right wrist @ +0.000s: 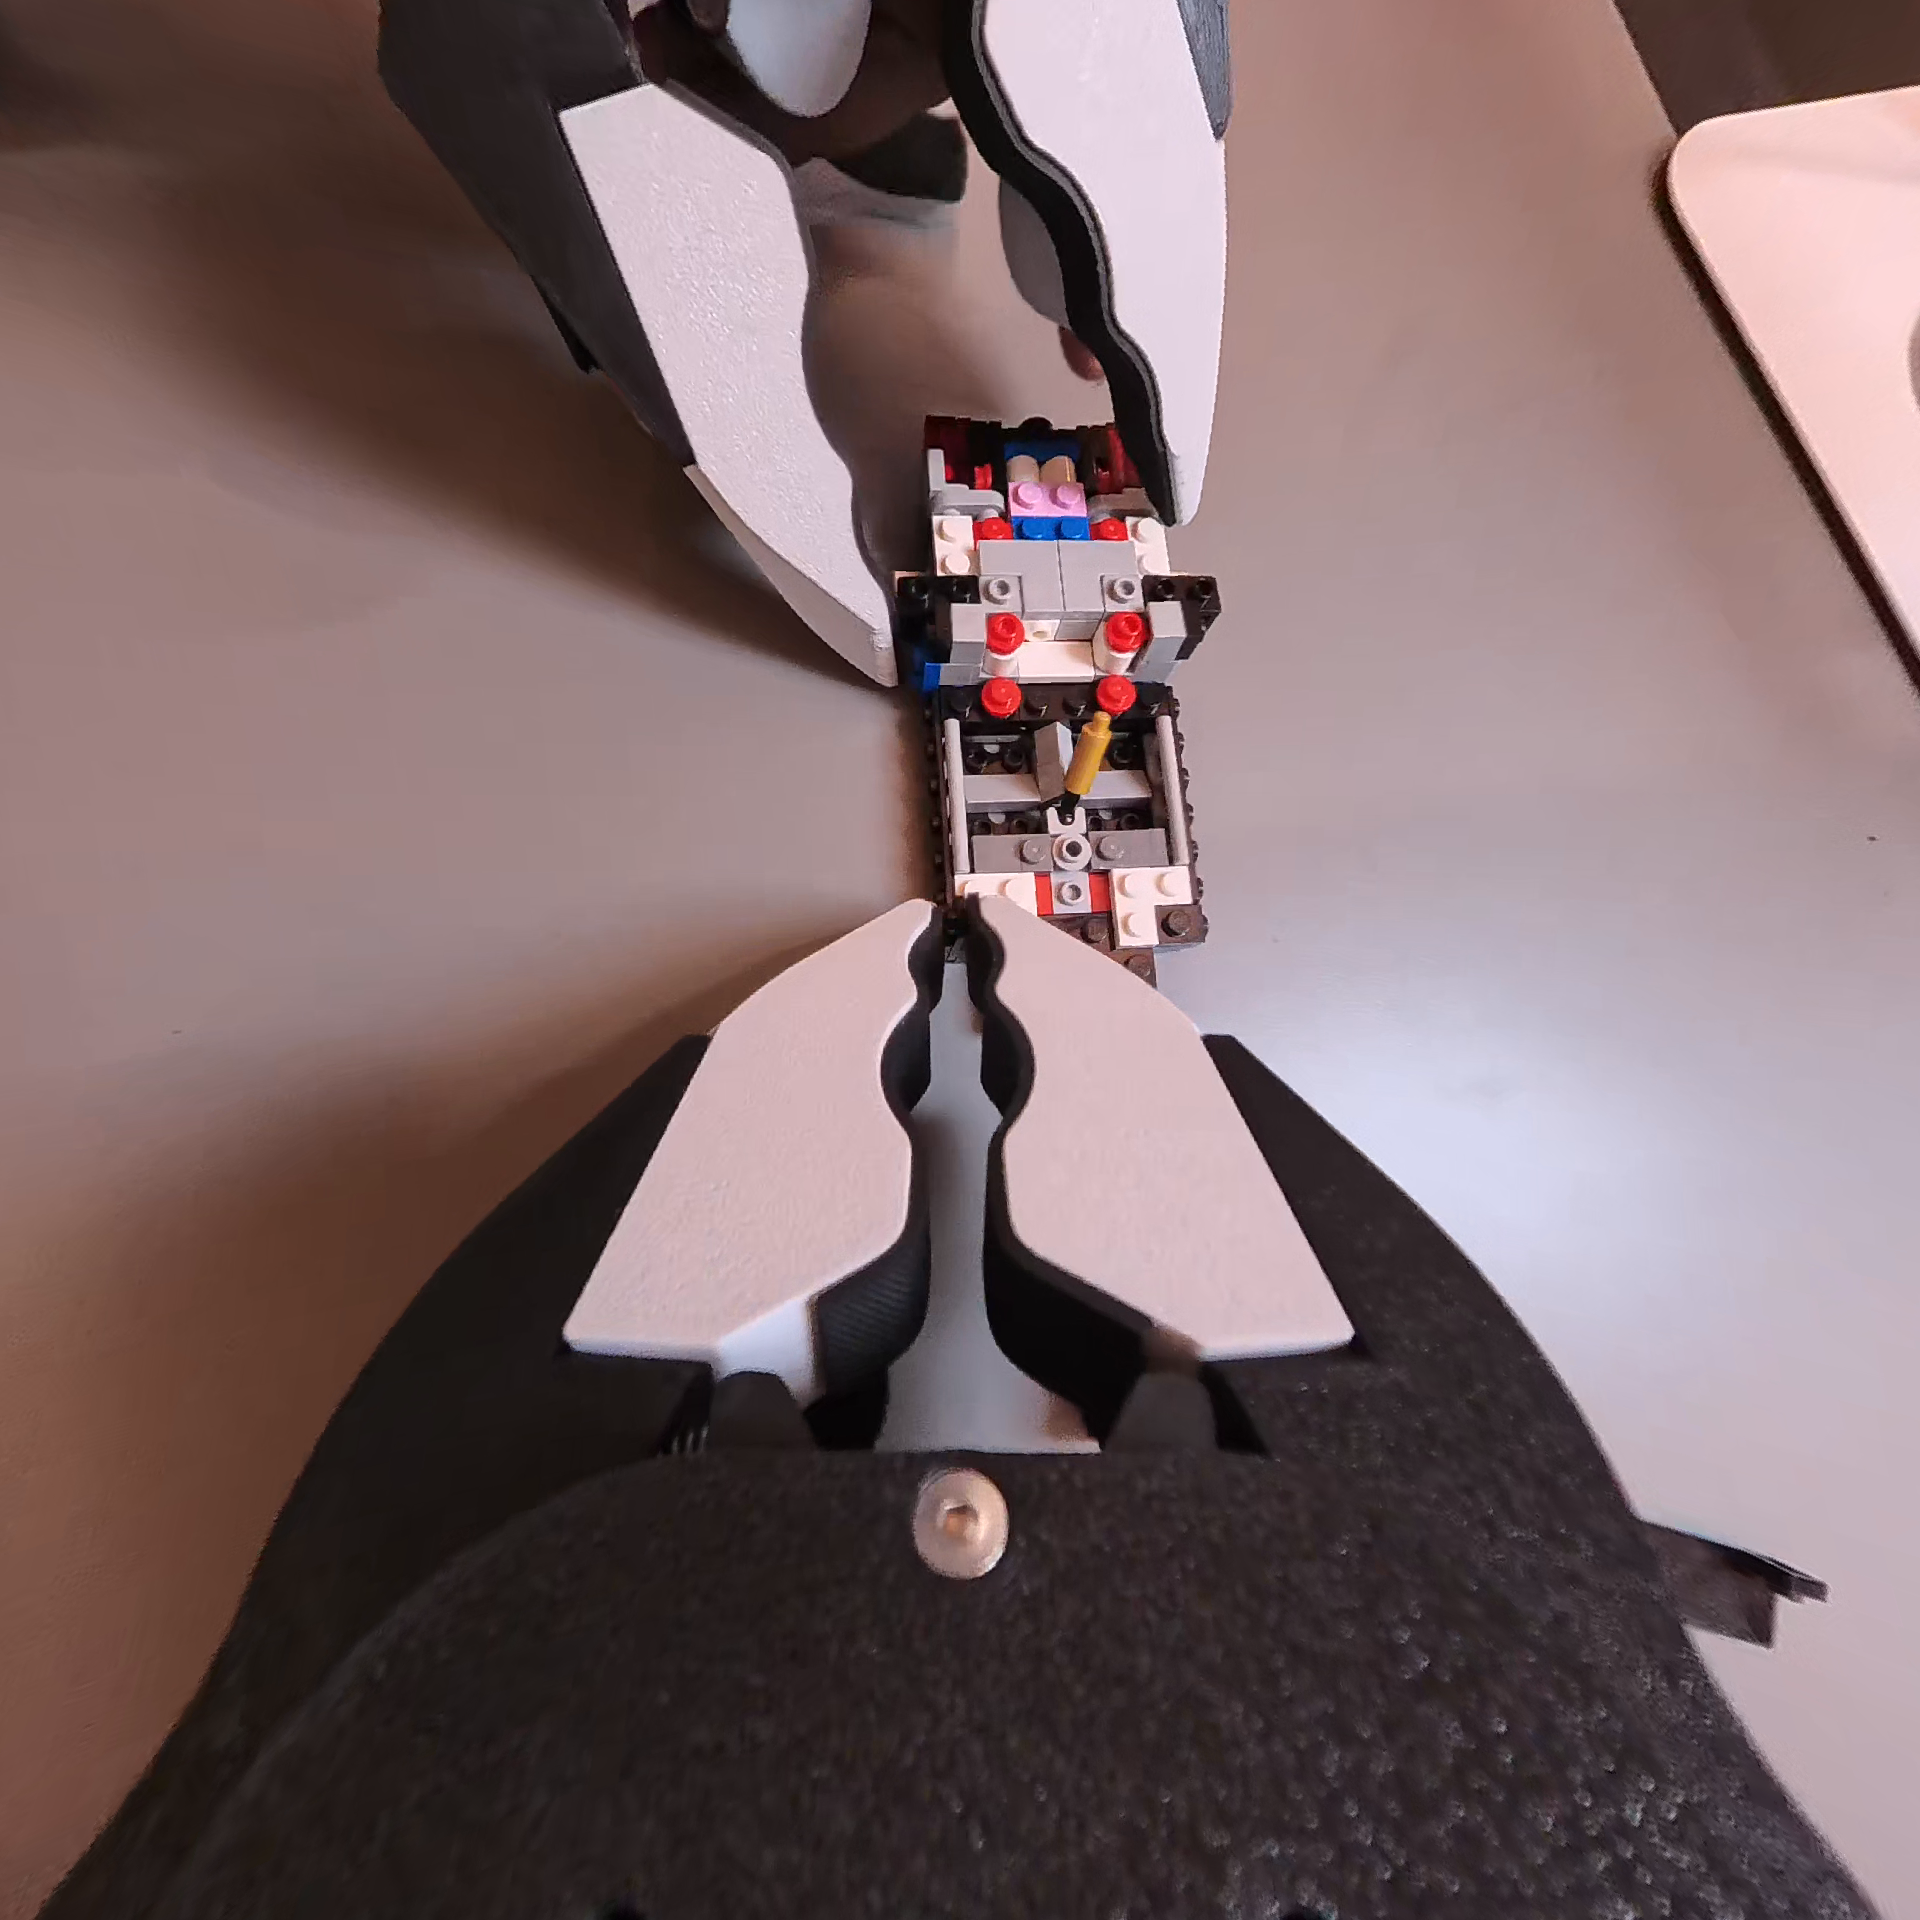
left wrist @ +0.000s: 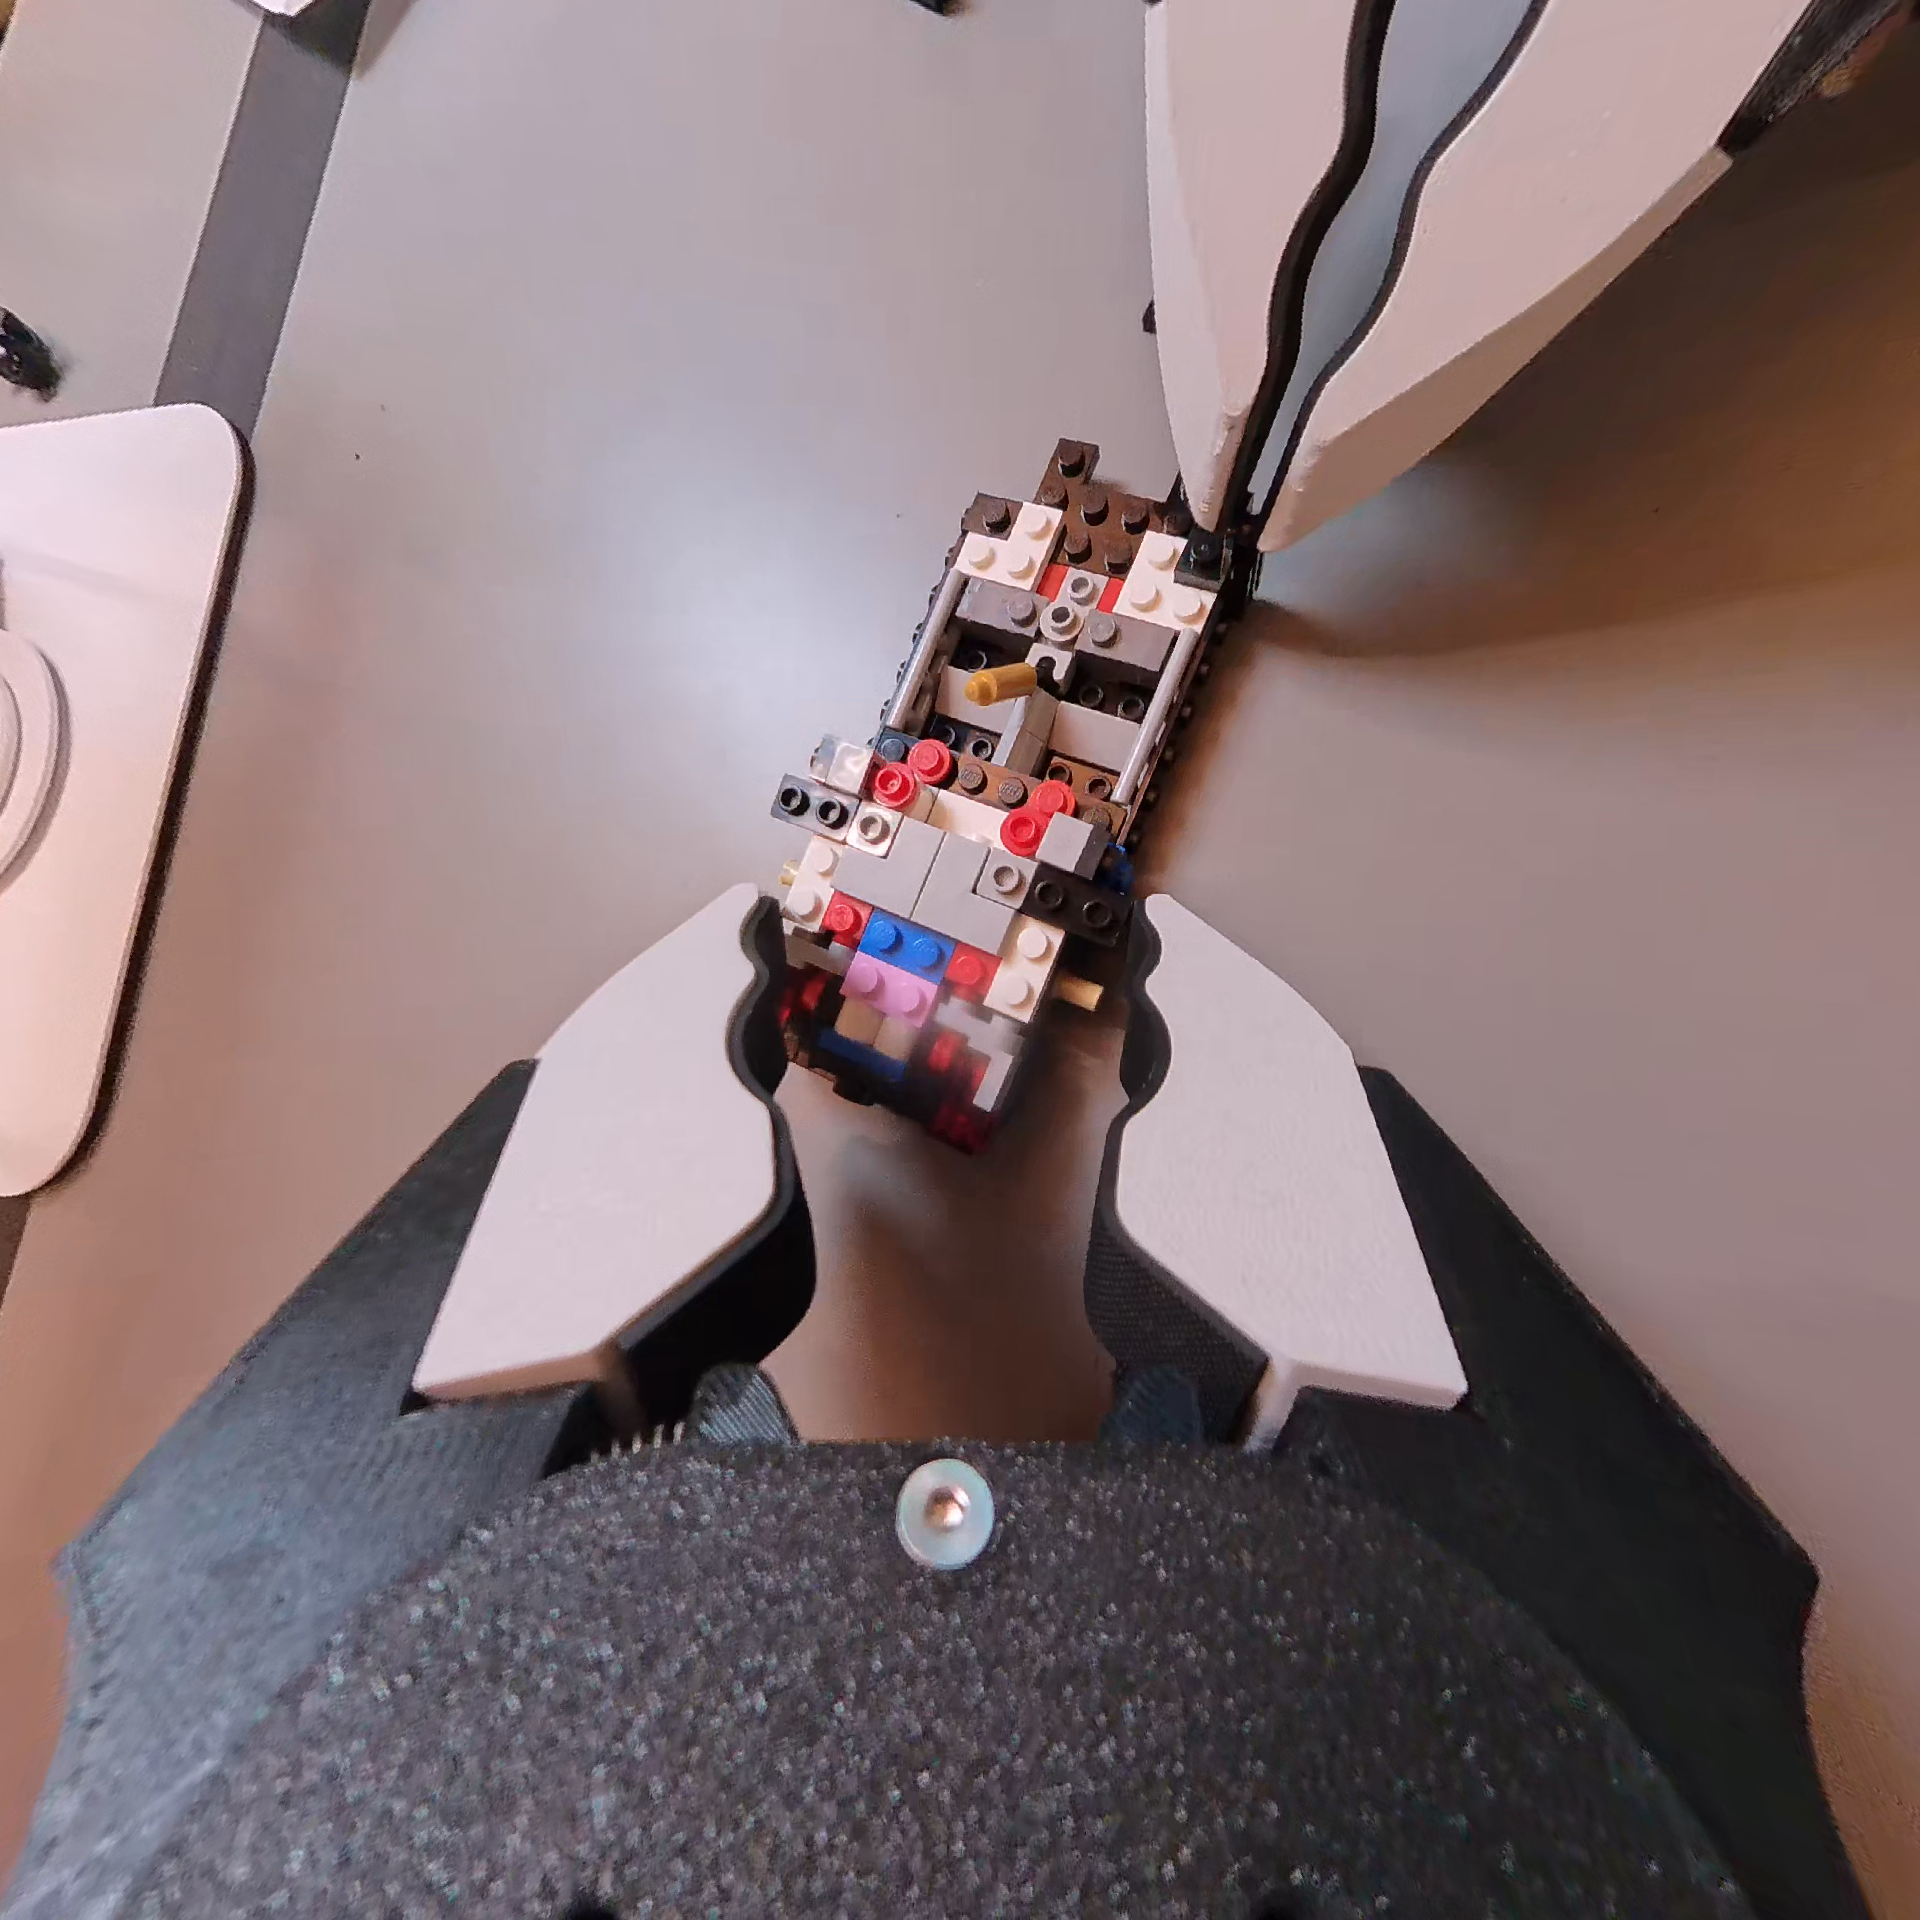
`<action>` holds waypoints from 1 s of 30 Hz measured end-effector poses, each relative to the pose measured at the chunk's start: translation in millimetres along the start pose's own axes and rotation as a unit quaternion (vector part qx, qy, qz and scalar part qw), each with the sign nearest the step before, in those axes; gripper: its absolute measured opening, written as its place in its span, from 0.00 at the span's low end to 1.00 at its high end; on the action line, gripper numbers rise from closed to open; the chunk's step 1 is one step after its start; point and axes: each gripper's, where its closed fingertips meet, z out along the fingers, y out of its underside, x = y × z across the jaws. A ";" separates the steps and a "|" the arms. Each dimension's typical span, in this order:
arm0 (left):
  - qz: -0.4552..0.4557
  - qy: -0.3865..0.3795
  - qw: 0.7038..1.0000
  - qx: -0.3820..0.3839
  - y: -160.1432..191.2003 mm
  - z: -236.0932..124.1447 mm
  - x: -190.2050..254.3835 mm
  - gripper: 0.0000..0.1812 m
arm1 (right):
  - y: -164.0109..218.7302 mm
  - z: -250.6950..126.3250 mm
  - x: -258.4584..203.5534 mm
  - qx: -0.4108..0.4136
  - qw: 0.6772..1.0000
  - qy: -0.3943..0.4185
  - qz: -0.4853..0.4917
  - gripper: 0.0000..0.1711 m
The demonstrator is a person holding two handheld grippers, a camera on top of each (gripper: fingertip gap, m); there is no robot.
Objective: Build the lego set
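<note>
A small brick model [left wrist: 997, 790] in white, grey, black and brown, with red studs, blue and pink bricks and a gold peg [left wrist: 1000, 683], lies on the grey table [left wrist: 623, 520]. My left gripper [left wrist: 951, 935] is open and straddles the model's near end; its left pad touches or nearly touches the side, and the right pad stands apart. My right gripper [left wrist: 1242, 520] is shut on the black studded strip [left wrist: 1205, 665] at the model's far corner. In the right wrist view the model [right wrist: 1060, 727] lies between my right gripper [right wrist: 956, 914] and the open left gripper [right wrist: 1029, 582].
A white board with rounded corners [left wrist: 104, 727] lies left of the model and shows at the upper right in the right wrist view [right wrist: 1818, 312]. A dark gap [left wrist: 239, 208] runs between table tops at the far left. A small black object [left wrist: 26, 353] sits beyond it. My right fingertips sit around 7 cm from my left ones.
</note>
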 end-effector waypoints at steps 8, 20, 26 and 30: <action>0.006 0.010 1.000 0.017 -9.7 -0.9 5.5 0.40 | 1.0 -1.6 -4.3 0.000 1.000 -0.009 -0.005 0.02; 0.033 0.020 0.999 0.001 -12.9 4.8 16.5 0.35 | 3.0 -5.5 -15.3 -0.001 0.999 -0.032 -0.031 0.02; 0.040 0.015 0.999 -0.007 -11.1 3.7 16.2 0.32 | 3.3 -5.8 -13.8 0.002 0.999 -0.030 -0.031 0.02; 0.041 0.016 0.999 -0.007 -10.9 3.6 16.4 0.32 | 3.2 -5.5 -14.2 0.002 0.999 -0.028 -0.033 0.02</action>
